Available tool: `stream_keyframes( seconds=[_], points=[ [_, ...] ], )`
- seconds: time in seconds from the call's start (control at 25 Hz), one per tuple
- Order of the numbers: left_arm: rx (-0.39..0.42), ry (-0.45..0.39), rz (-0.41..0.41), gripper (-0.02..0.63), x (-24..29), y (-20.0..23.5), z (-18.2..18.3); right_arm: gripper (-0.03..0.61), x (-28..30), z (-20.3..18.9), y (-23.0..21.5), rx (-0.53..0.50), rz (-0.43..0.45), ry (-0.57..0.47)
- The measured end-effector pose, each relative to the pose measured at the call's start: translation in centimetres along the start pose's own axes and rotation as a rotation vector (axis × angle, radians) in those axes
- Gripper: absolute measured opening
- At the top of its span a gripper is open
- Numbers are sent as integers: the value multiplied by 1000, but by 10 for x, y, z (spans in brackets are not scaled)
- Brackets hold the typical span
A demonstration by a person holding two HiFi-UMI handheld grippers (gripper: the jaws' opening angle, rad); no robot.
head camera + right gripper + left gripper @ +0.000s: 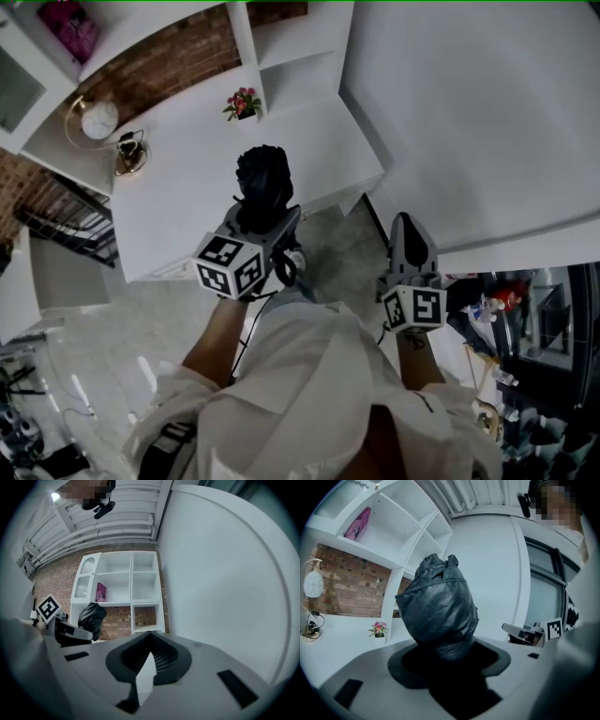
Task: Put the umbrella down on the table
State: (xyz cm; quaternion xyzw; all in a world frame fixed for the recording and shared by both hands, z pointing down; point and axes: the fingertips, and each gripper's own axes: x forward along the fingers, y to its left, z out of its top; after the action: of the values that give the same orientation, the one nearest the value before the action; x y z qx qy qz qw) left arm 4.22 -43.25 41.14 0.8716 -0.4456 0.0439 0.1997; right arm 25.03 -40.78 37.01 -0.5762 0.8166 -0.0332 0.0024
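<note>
The black folded umbrella (pixel 264 183) is bunched into a dark bundle and held over the near part of the white table (pixel 178 216). My left gripper (pixel 265 214) is shut on its lower end. In the left gripper view the umbrella (pixel 438 606) rises from between the jaws of the left gripper (pixel 446 662) and hides what lies straight ahead. My right gripper (pixel 410 230) hangs to the right, off the table and above the floor, shut with nothing in it. In the right gripper view the right gripper (pixel 150 645) has its pads together, and the umbrella (pixel 92 616) shows at far left.
On the table stand a small flower pot (pixel 244 103), a round clock (pixel 98 120) and a small brass lamp (pixel 131 155). A white shelf unit (pixel 117 590) with a pink bag (pixel 100 592) backs it. A white wall (pixel 487 112) is on the right, a black rack (pixel 66 220) on the left.
</note>
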Motion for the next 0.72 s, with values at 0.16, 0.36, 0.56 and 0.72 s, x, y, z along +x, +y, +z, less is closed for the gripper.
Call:
stream_keyframes(
  seconds=[0.16, 0.36, 0.56, 0.72],
  points=[
    [-11, 7, -16, 287, 33, 29, 17, 18, 46, 6, -5, -7, -7, 1],
    [-47, 40, -40, 287, 73, 72, 30, 18, 105, -6, -12, -23, -37, 63],
    [-72, 64, -49, 287, 102, 111, 39, 18, 151, -12, -12, -17, -50, 86],
    [-93, 88, -54, 287, 121, 134, 39, 18, 180, -18, -12, -18, -60, 93]
  ],
)
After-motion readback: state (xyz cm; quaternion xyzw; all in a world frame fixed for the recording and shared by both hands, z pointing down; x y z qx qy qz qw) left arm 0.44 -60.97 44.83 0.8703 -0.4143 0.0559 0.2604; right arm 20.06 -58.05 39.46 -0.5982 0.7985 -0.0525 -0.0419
